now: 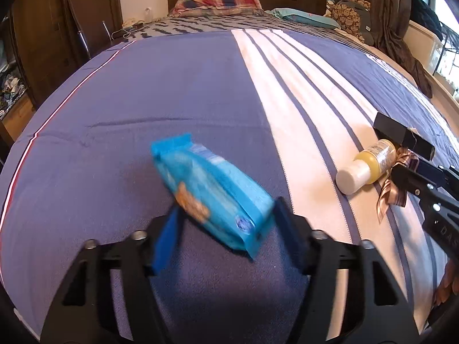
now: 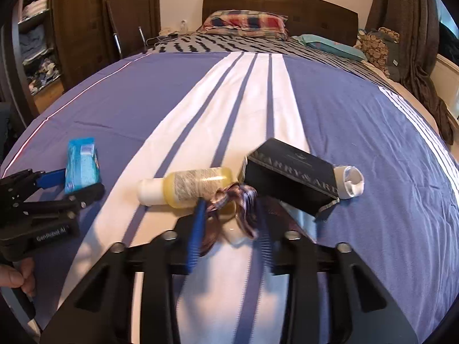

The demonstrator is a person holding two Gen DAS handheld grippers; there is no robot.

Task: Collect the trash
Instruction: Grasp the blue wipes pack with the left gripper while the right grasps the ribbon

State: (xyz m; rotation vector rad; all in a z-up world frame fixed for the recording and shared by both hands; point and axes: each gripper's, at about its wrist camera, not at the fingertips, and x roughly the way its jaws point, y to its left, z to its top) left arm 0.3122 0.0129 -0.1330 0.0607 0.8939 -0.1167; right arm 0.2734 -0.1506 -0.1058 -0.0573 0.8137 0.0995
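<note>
Both grippers down on the bed (image 2: 358,120), one item between each pair of fingers.

We see the left gripper (image 1: 223,223) half closed, its fingers (image 1: 166,240) flanking the near end of the blue wipes packet (image 1: 212,195); firm contact we cannot tell, the frame blurs. We see the right gripper (image 2: 231,223) drawn narrow, fingers (image 2: 196,235) pinching the striped ribbon (image 2: 238,200), which lies touching the yellow bottle (image 2: 186,186) and black box (image 2: 289,172).
</note>
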